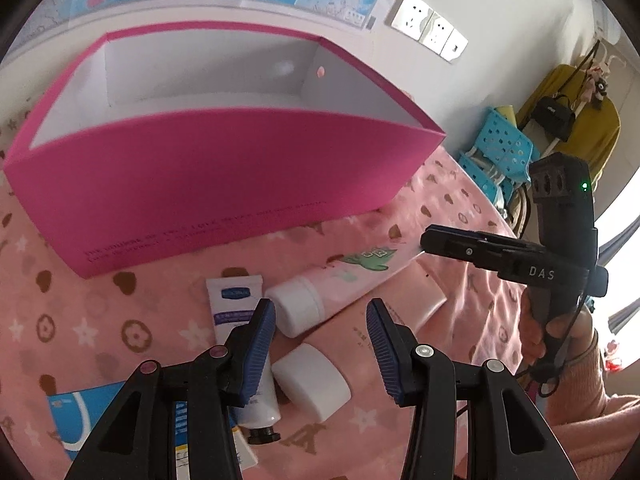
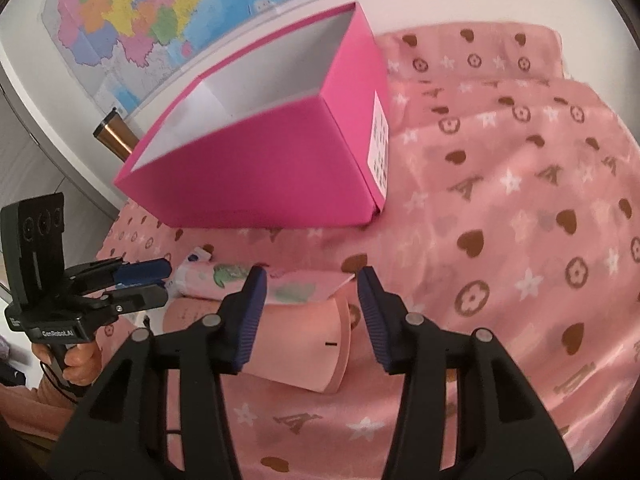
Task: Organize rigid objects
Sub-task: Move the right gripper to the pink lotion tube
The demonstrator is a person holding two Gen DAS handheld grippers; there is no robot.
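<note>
Pick step: both hand-held grippers gaping, gripping nothing. Left hand-held gripper [image 1: 321, 336] over white jar [image 1: 311, 381], right hand-held gripper [image 2: 311, 312] over pink tube [image 2: 296, 344]; pink box [image 1: 224, 168] behind (empty). Next: lower, clamp.

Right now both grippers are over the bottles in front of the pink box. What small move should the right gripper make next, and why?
Probably lower the right gripper a little further and close it on the peach tube. Its jaws stand open with the tube lying between them, not yet pressed, and the pink box behind looks empty, ready to receive it. The left gripper hangs open over the white bottle cap.
</note>
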